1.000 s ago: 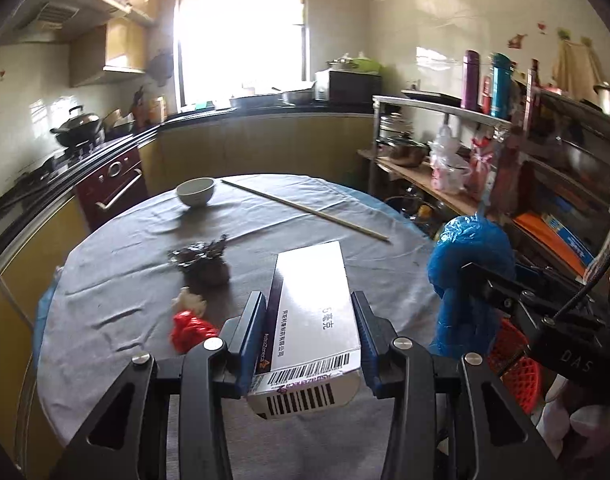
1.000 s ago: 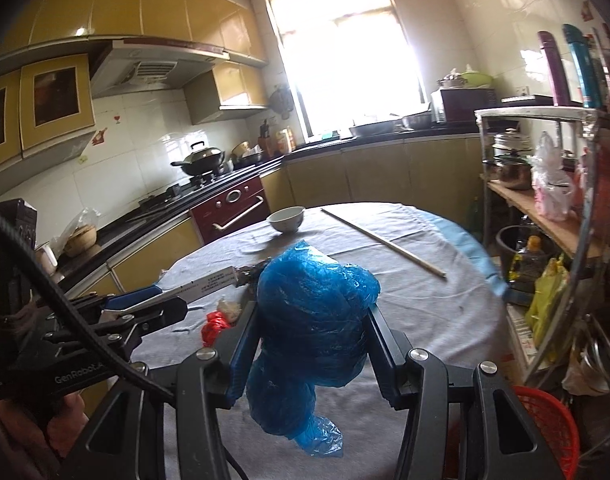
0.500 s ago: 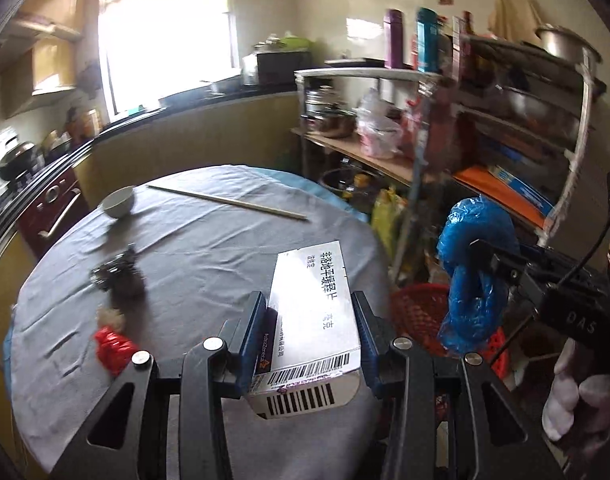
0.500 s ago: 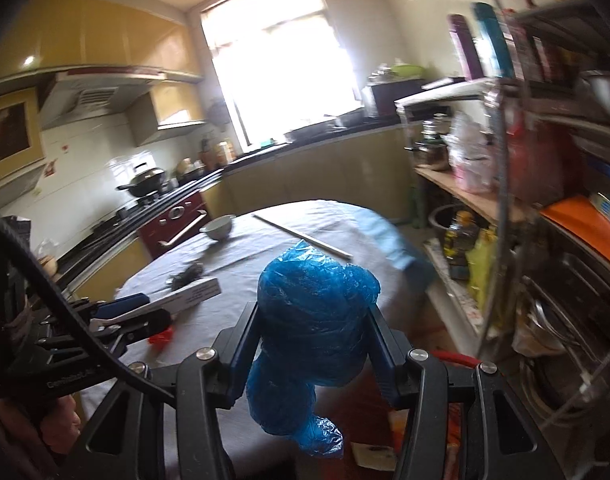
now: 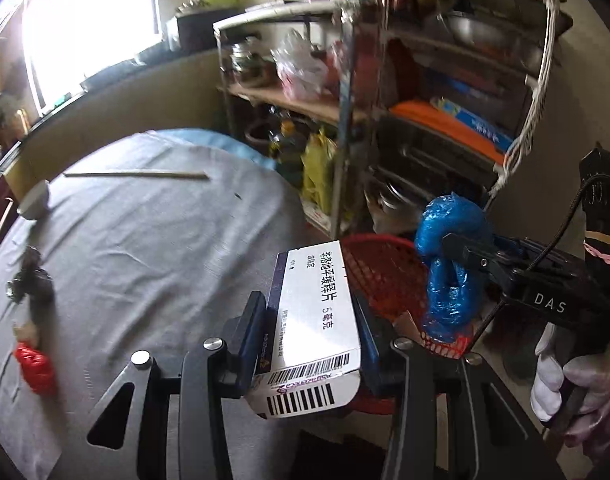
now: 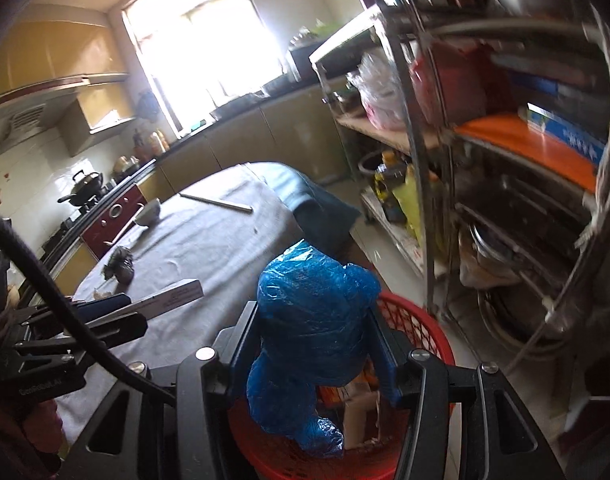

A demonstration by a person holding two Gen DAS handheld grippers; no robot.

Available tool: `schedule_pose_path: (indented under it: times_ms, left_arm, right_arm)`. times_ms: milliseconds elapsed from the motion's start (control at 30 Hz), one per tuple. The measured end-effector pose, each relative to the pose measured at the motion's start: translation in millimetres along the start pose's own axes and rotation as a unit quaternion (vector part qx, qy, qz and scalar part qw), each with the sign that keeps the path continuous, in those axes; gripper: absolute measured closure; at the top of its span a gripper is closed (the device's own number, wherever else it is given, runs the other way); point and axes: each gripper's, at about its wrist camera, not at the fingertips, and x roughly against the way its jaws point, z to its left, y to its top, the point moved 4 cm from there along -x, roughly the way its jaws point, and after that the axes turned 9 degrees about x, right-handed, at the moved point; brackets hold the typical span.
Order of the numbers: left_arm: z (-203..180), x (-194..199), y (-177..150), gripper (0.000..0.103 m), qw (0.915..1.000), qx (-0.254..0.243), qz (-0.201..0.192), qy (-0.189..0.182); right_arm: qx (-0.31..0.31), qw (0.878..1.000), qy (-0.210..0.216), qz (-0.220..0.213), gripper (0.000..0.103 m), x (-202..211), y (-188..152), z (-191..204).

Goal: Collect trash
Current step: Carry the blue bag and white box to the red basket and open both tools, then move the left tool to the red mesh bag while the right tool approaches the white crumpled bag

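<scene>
Trash held: one box [image 5: 319,320] clamped in left gripper [image 5: 311,334]; one blue bag [image 6: 311,320] in right gripper [image 6: 313,344].

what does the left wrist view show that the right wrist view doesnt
Only the left wrist view shows the red crumpled scrap on the table, the barcode face of the white box in the left claw, and the gloved hand holding the right claw.

Only the right wrist view shows the wok on the stove and the cardboard inside the red basket.

Both show the blue plastic bag, white bowl, long stick and shelf rack.
</scene>
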Motion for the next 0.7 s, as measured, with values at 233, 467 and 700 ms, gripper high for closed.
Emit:
schedule_pose_path:
  times_ms: [233,467,700]
  left_arm:
    - [-14,-30,-3,0.057,0.9994,-0.016,0.028,-0.01]
    - [-15,-42,-6,0.044,0.9987,-0.019,0.044,-0.02]
    - [13,-8,-8,0.04,0.9996,-0.023,0.008,0.018]
  right_arm:
    - [-0.033,0.999,-0.001,0.034,0.046,-18,-19,-17]
    - [-0.07,0.996,-0.004,0.054,0.044,-26,-20,-30]
    - [-0.069,0.997,-0.002,0.032,0.044,-21,-4,-25]
